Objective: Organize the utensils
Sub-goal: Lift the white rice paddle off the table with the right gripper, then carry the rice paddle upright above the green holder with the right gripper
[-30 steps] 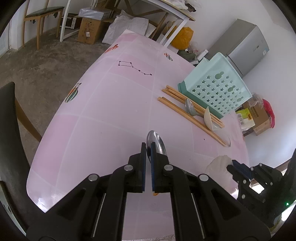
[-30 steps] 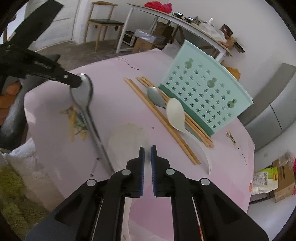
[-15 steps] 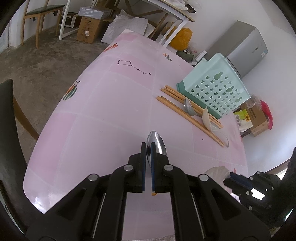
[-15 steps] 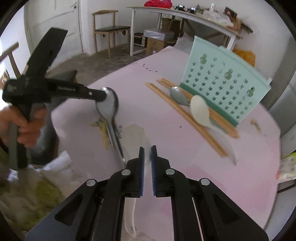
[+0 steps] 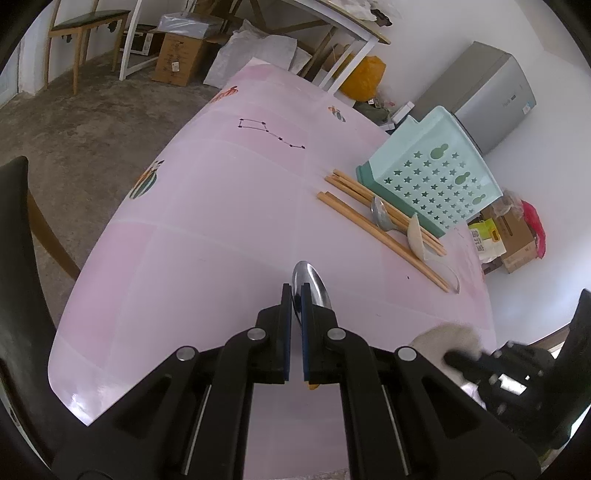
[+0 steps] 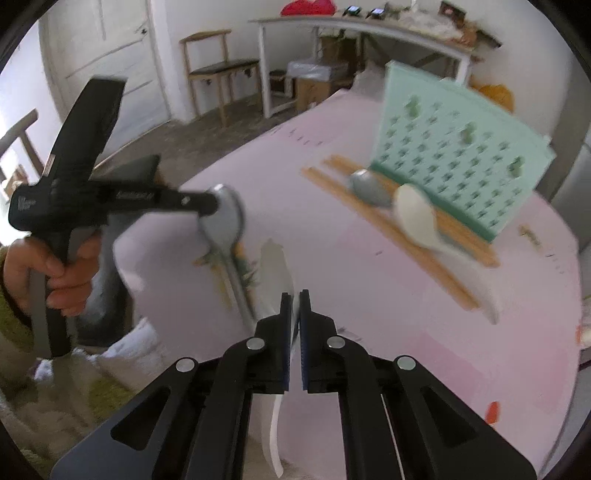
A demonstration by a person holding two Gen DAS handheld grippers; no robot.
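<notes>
My left gripper (image 5: 295, 291) is shut on the bowl of a metal spoon (image 5: 309, 282) above the pink table (image 5: 221, 221). In the right wrist view that left gripper (image 6: 212, 203) holds the metal spoon (image 6: 225, 221) with its handle slanting down to the table. My right gripper (image 6: 294, 299) has a white spoon (image 6: 275, 266) between its jaws, which are closing on it; the handle hangs below. A teal basket (image 5: 436, 173) stands at the far right, with chopsticks (image 5: 369, 218), a second metal spoon (image 5: 380, 214) and a second white spoon (image 5: 415, 236) lying before it.
A chair back (image 5: 22, 229) stands off the table's left edge. Boxes (image 5: 177, 55), a white table (image 5: 332, 26) and a grey fridge (image 5: 487, 96) lie beyond. A person's hand (image 6: 62, 273) grips the left tool over pale cloth (image 6: 122, 350).
The right gripper has turned, so its view swung and blurred, and the white spoon's bowl now shows in front of its fingers. The left gripper and its spoon kept still.
</notes>
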